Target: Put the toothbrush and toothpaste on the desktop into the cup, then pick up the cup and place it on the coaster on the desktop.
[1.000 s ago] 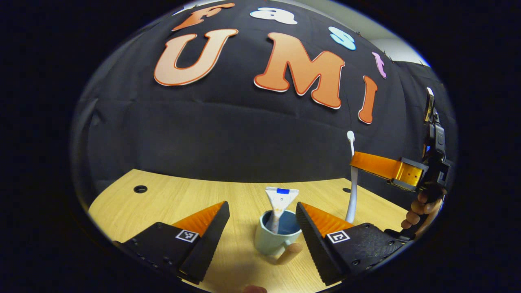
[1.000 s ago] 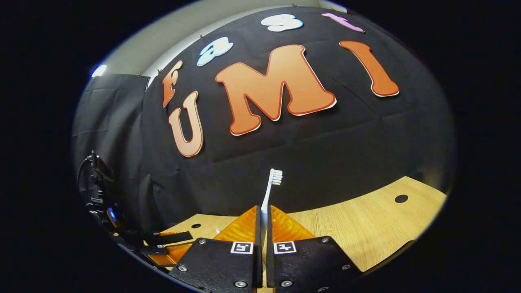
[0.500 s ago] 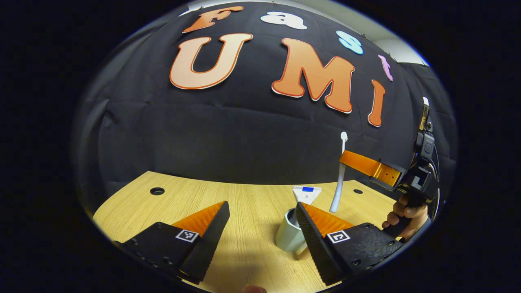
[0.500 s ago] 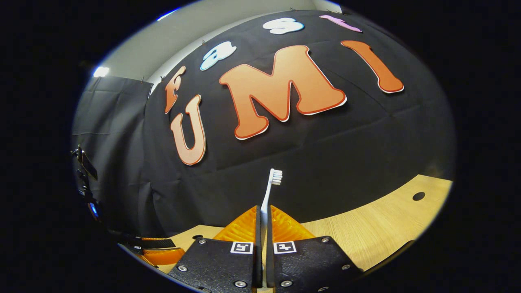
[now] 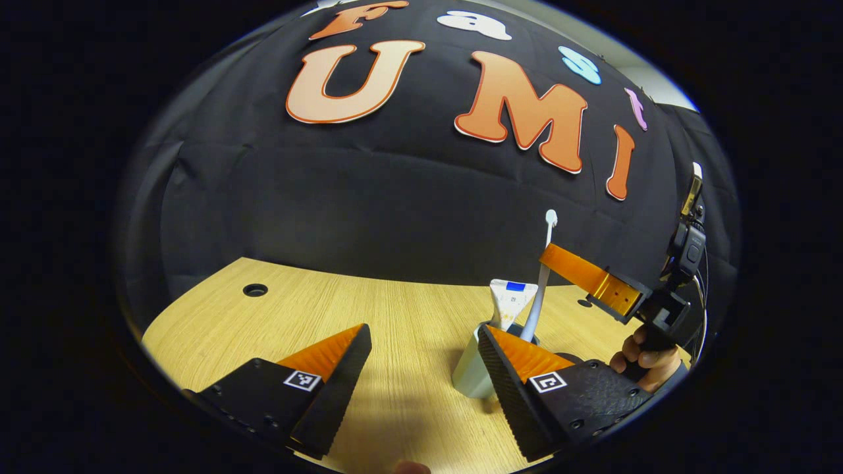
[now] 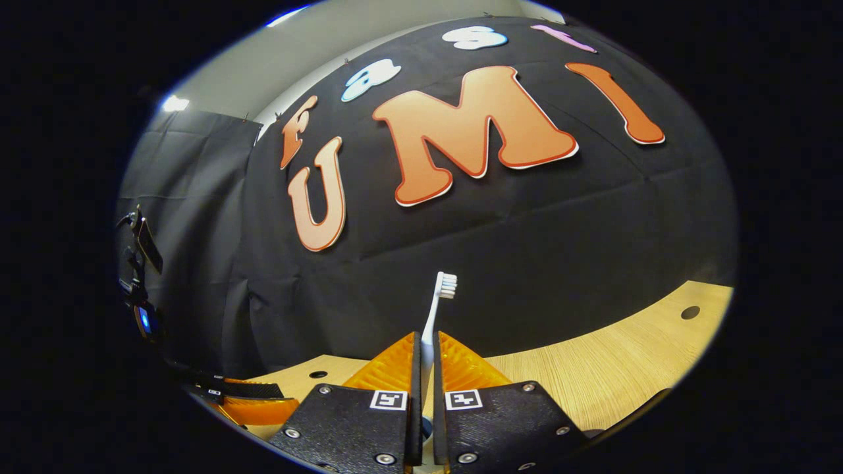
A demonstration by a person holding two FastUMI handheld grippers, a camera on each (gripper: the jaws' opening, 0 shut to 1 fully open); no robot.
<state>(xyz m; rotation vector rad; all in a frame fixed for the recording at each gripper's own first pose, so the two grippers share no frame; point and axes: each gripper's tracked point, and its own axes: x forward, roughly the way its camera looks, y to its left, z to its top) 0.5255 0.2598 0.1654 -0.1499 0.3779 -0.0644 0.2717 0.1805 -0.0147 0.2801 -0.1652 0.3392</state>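
A: Left gripper view: left gripper (image 5: 421,342) jaws wide apart, holding nothing. Cup (image 5: 471,368) stands on desk (image 5: 276,322), partly behind the right-hand finger. Toothpaste (image 5: 508,299) upright in cup.

B: Toothbrush (image 5: 541,283)?

A: Pinched by right gripper (image 5: 545,255), head up, lower end at cup rim; can't tell if inside.

B: Right gripper view?

A: Right gripper (image 6: 425,349) jaws closed on toothbrush (image 6: 438,306) handle, bristles up.

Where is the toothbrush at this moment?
The toothbrush is clamped upright in the right gripper, bristles up; in the left gripper view its lower end dips into the cup beside the toothpaste.
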